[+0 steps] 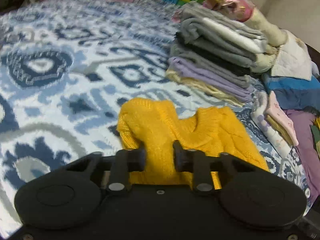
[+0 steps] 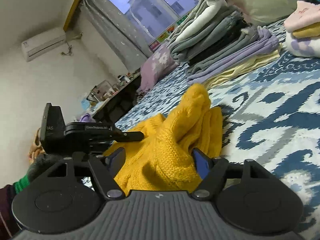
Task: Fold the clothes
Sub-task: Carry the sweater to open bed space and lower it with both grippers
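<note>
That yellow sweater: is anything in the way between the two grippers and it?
Nothing visible. The left gripper has yellow sweater knit pinched between its fingers, and the right gripper has a bunch of it between its fingers too.

The left wrist camera sits close above the bedspread (image 1: 60, 76), angled down, folded stack (image 1: 216, 60) at 1 o'clock. The right wrist camera sits lower, near level and rolled, facing the window (image 2: 152, 6) at 12 o'clock. Both views share the yellow sweater (image 1: 180, 128) (image 2: 172, 148) and the stack (image 2: 220, 46).

No legible txt; gripper (image 2: 128, 135) print blurred
</note>
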Tool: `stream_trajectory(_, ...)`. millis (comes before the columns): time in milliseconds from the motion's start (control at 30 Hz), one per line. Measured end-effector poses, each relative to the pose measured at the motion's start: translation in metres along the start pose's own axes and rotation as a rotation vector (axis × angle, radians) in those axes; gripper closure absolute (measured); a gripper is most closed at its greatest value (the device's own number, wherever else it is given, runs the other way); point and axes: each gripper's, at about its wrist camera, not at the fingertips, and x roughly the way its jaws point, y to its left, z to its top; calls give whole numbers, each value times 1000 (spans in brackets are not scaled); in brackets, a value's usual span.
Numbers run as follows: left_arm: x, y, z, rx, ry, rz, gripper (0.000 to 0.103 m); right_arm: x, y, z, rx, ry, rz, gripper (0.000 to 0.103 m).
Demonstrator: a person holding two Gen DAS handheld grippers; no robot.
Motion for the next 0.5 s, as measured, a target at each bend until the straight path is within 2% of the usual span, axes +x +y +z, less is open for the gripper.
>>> stream_trajectory(67,-13,-3,-3,23,-28,-54,85,-5,-5,1,45,-12,27,34)
stream_trajectory(133,-37,-9,-9,71,-60,-142,85,-15,-14,1,135,-37,78,34)
stream_trajectory(267,-90,-32,-34,270,-98,-294,86,-42,-28,-3,307,-95,170,29)
stream_trajectory(400,-130,-54,-82,525,-63,-331,86,-69,-37,-5,403,-165,226,24)
stream_trajectory(500,-145,-53,-115,623,-22,-306,86,-85,-44,-11,484,-206,248,20)
